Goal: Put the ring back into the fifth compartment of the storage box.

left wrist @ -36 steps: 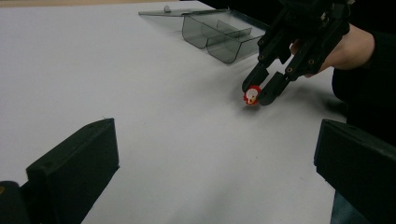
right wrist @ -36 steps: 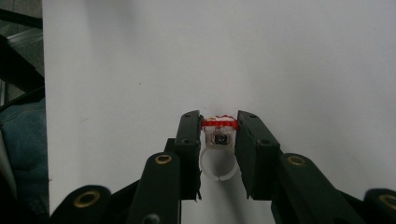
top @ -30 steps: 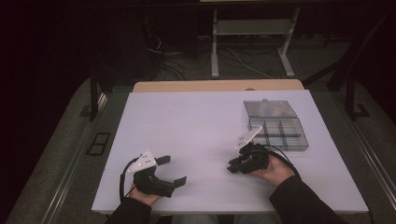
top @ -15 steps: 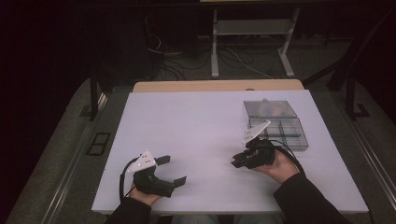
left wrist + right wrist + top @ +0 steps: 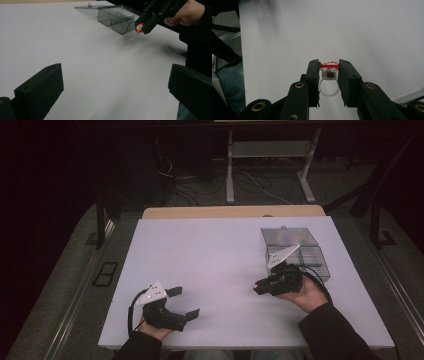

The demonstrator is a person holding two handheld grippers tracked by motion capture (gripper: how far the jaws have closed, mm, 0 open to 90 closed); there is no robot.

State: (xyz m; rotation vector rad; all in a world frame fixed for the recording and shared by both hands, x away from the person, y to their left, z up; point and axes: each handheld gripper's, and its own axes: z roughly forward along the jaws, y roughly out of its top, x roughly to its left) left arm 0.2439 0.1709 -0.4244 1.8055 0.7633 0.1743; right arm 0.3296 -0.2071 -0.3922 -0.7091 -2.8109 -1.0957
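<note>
My right gripper (image 5: 329, 67) is shut on a small toy ring (image 5: 329, 72) with a red-and-white top and a clear band; the top is pinched between the pads. In the high view the right gripper (image 5: 258, 285) hangs a little above the white table, just in front of the clear plastic box (image 5: 295, 251), with the ring (image 5: 256, 284) at its tip. The left gripper view has the ring (image 5: 139, 27) held near the box (image 5: 117, 18). My left gripper (image 5: 186, 301) rests at the front left, open and with nothing between its jaws.
The box has several compartments, and its lid (image 5: 287, 236) lies open at the back. The white table top (image 5: 215, 255) ends in a wooden strip at the far edge. Beyond it are a dark floor, cables and a metal stand.
The right gripper has risen and shifted to the right toward the box, the ring still in it. The left gripper has stayed in place.
</note>
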